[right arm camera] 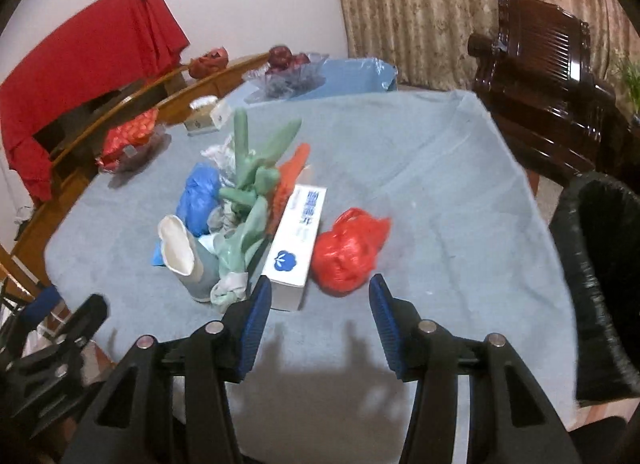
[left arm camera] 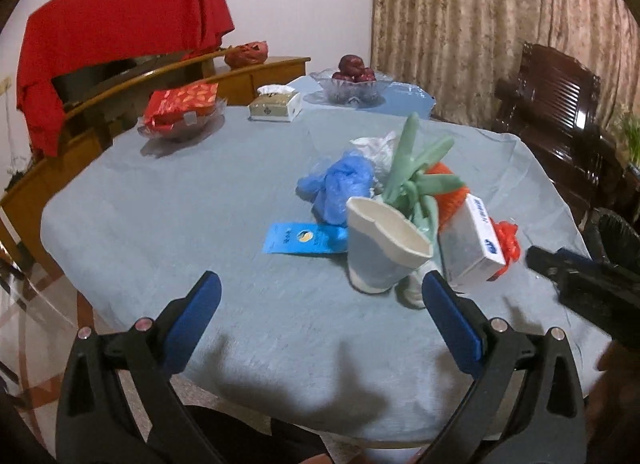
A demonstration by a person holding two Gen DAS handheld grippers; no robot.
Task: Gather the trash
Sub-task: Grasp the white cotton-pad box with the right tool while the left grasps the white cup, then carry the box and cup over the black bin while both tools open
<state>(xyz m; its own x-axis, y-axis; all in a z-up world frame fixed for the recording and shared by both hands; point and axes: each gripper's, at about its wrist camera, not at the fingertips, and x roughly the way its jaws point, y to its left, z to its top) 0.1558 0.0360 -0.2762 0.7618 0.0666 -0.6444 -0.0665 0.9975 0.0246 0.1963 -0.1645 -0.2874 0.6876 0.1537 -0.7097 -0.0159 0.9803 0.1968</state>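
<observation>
The trash sits in a heap on the table (left arm camera: 160,200): a paper cup (left arm camera: 384,248), a white box (right arm camera: 294,248), a blue bag (left arm camera: 340,184), a red bag (right arm camera: 348,250) and a green bag (right arm camera: 252,192). The left gripper (left arm camera: 320,296) is spread wide, nothing in it. The right gripper (right arm camera: 320,300) is half open and empty, near the red bag. A black bin (right arm camera: 600,284) stands on the right.

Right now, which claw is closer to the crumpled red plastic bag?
The right claw. It hangs open just in front of the red plastic bag, not touching it. The left claw is open farther off, with the paper cup and white box between.
</observation>
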